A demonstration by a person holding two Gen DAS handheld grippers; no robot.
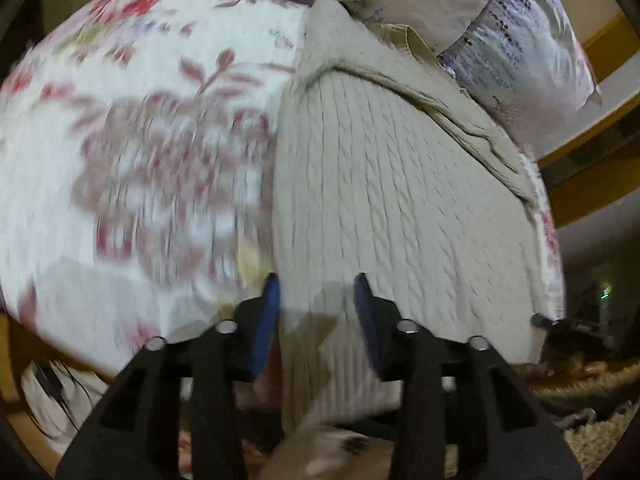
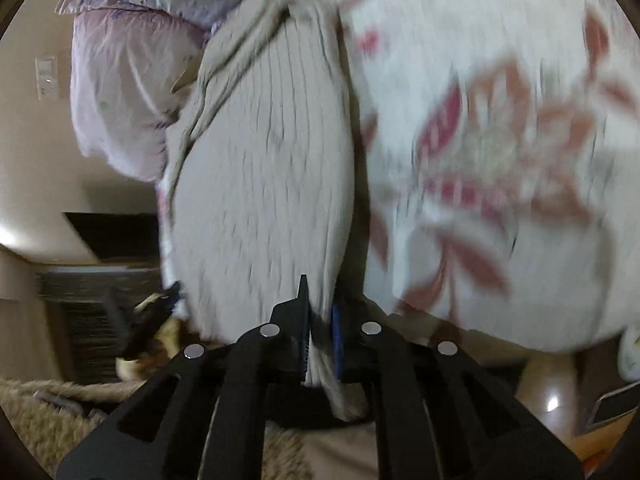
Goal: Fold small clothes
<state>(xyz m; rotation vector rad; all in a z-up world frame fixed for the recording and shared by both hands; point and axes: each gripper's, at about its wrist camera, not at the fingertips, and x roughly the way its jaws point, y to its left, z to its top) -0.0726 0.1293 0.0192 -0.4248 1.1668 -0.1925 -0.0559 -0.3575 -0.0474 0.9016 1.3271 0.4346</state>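
Because the cream knit sweater [image 1: 400, 200] has to be folded flat, it lies spread out on the bed, on top of the flowery quilt [image 1: 140, 140]. From the left wrist we see the left hand-held gripper [image 1: 318, 292] at the near edge of the sweater. Its two blue fingers [image 1: 268, 316] stand wide apart, one on each side of the knit hem, with nothing pinched between them. We think it is lined up there so it can close on that edge. Beyond the sweater, at its far end, a pale pillow [image 1: 520, 40] is piled up. The picture is blurry, so small things are hard to tell.

From the right wrist we see the same sweater [image 2: 260, 180], with the flowery quilt [image 2: 500, 140] just beside it. The right hand-held gripper [image 2: 320, 316] is squeezed nearly together, and a thin bit of the sweater's edge sits between its fingers [image 2: 338, 332]. We think it holds this edge so the cloth can be lifted and laid over itself. The pillow [image 2: 120, 80] is at the sweater's far end here too.
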